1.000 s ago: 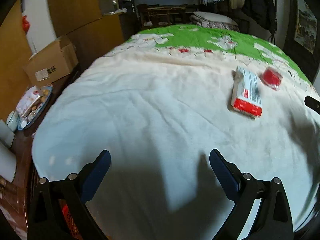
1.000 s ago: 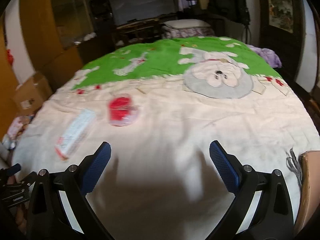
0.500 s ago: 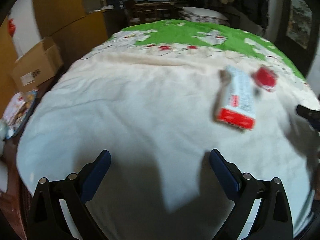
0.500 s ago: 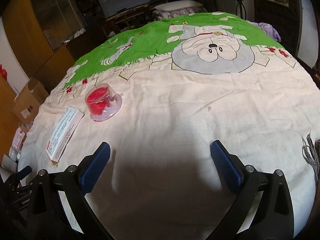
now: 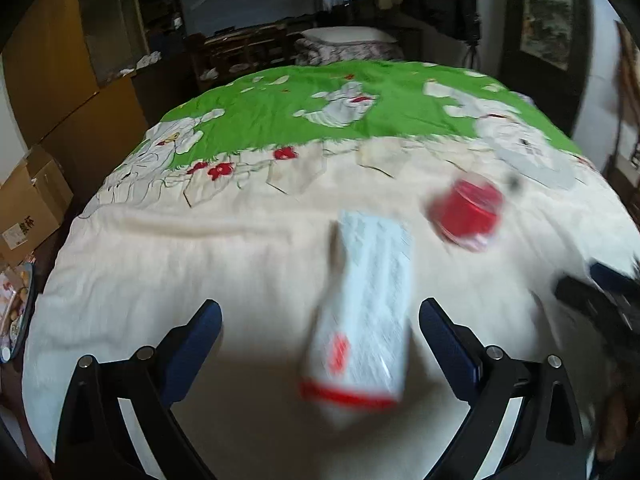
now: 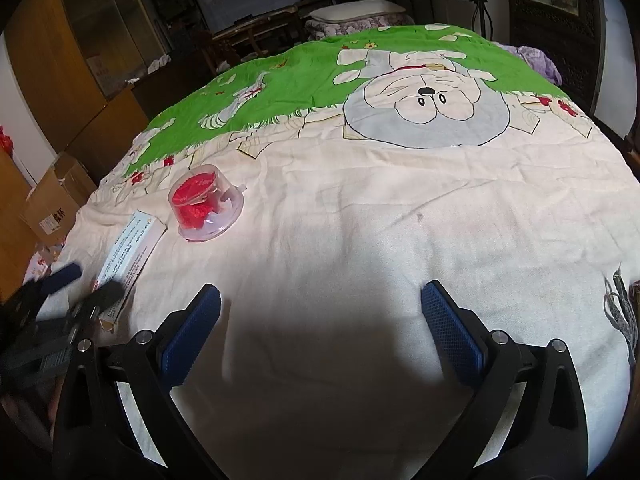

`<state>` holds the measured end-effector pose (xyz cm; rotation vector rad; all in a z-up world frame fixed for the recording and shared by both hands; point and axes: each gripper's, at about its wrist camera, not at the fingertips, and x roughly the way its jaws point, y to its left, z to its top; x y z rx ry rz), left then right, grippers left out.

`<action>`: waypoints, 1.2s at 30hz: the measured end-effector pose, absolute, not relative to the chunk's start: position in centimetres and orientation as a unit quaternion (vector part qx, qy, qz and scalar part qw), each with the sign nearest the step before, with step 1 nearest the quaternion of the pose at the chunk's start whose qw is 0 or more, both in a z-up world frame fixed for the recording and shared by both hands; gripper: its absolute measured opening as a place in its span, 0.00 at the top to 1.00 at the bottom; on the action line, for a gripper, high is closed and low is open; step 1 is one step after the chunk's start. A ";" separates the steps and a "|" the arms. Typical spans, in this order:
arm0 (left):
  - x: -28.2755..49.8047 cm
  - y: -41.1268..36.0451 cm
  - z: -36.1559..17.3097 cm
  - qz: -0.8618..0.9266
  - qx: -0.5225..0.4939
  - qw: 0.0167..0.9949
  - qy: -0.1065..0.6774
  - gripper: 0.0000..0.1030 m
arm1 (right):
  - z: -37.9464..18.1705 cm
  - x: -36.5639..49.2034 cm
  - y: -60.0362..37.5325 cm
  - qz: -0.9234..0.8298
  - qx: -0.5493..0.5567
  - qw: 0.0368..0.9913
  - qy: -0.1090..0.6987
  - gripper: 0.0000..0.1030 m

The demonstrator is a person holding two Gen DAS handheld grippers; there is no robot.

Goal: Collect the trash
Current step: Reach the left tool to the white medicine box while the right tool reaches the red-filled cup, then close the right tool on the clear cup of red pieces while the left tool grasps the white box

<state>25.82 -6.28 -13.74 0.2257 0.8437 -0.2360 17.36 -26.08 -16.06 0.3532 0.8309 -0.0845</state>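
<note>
- The left gripper (image 5: 320, 322) is hanging low over the cream, green and cartoon-printed bed cover (image 6: 360, 208), with its blue-padded fingers (image 5: 200, 336) spread wide and holding nothing.
- The flat white cardboard box with a red band and small print (image 5: 362, 320) is lying on the cover between these fingers, a little nearer to the right one; no finger seems to be touching it.
- The clear plastic cup with crumpled red material inside (image 6: 206, 204) is standing upside down just beside the far end of the box, apart from it.
- The right gripper (image 6: 320, 322) is also hanging open and empty, over a bare part of the cover well apart from both pieces of trash.
- The step in hand is judged to be the approach to the box for a first pick. The next move probably calls for lowering the left fingers along the two long sides of the box and closing on it, taking care not to pinch the soft cloth.
- The left wrist view is strongly blurred, so the print on the box and the exact height of the fingers are hard to make out.
- No bin or bag for the trash is showing in either view.
- In the right wrist view the left gripper is covering the near end of the box.
</note>
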 end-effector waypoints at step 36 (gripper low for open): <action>28.4 1.3 -16.2 -0.063 0.047 0.893 0.443 0.04 | -15.2 22.3 -21.9 0.012 0.127 0.906 0.403 0.06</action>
